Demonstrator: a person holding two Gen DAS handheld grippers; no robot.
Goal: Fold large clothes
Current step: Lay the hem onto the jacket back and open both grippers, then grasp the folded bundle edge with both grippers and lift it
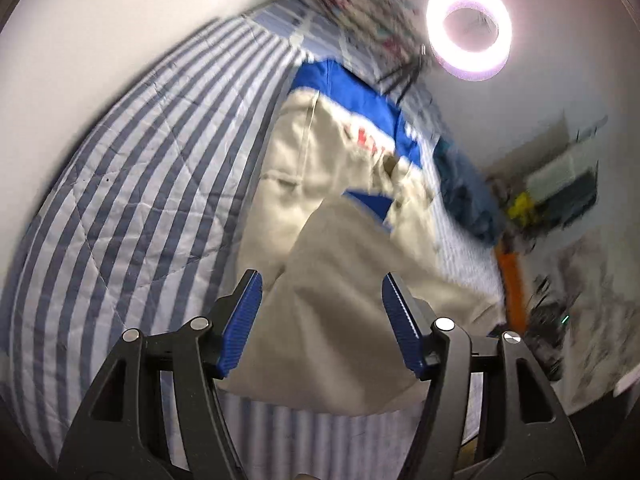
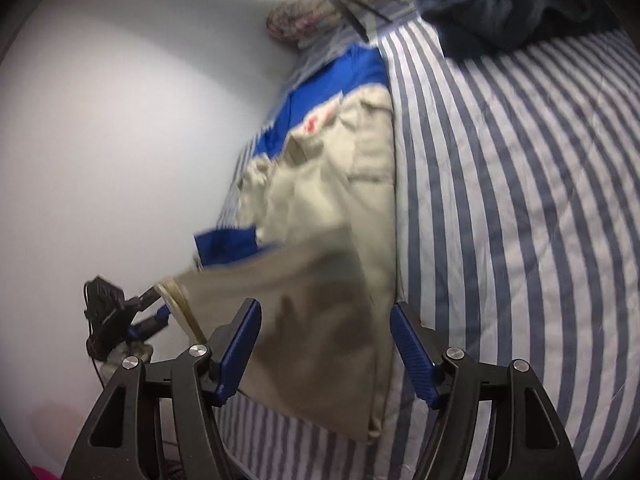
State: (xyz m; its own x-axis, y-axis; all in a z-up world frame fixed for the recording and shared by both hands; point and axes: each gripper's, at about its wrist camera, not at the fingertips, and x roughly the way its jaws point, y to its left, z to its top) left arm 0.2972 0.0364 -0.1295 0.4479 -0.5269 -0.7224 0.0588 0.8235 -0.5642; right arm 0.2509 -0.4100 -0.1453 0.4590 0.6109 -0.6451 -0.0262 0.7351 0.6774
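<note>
**Both tools let go over the trousers' near end, fold half laid**

Left tool (image 1: 322,320): jaws stand apart, blue pads (image 1: 240,324) clear of the cloth. The beige trousers (image 1: 320,184) run between the pads and on beyond, but nothing is pinched. Frame blurred, so fine creases unreadable.

Trousers lie along the striped bed (image 1: 132,200), far end resting on a blue garment (image 1: 352,84) with red lettering. Near end looks doubled back toward the tools; a blue patch shows in the gap where the layers part.

Right tool (image 2: 324,344): jaws also apart, pads off the cloth, trousers (image 2: 336,208) passing under and between them. The left tool (image 2: 120,312) shows at this view's left edge, at the cloth's corner; whether it touches there, cannot tell.

Doing the step well, as I judge it:
- Release looks complete; lift both tools straight off so no pad drags the top layer.
- Check the near edge sits square with the layer beneath; right view shows the hem running slantwise.
- Regrip at the two near corners, pinching both layers together, and carry them level toward the far end.
- Keep the hands evenly spaced so the fold line stays straight.

Risk: the blue garment underneath may get caught up in the next pinch.

Containers: none seen. A dark blue heap (image 2: 512,4) sits on the bed at far right, well apart from the trousers.
</note>
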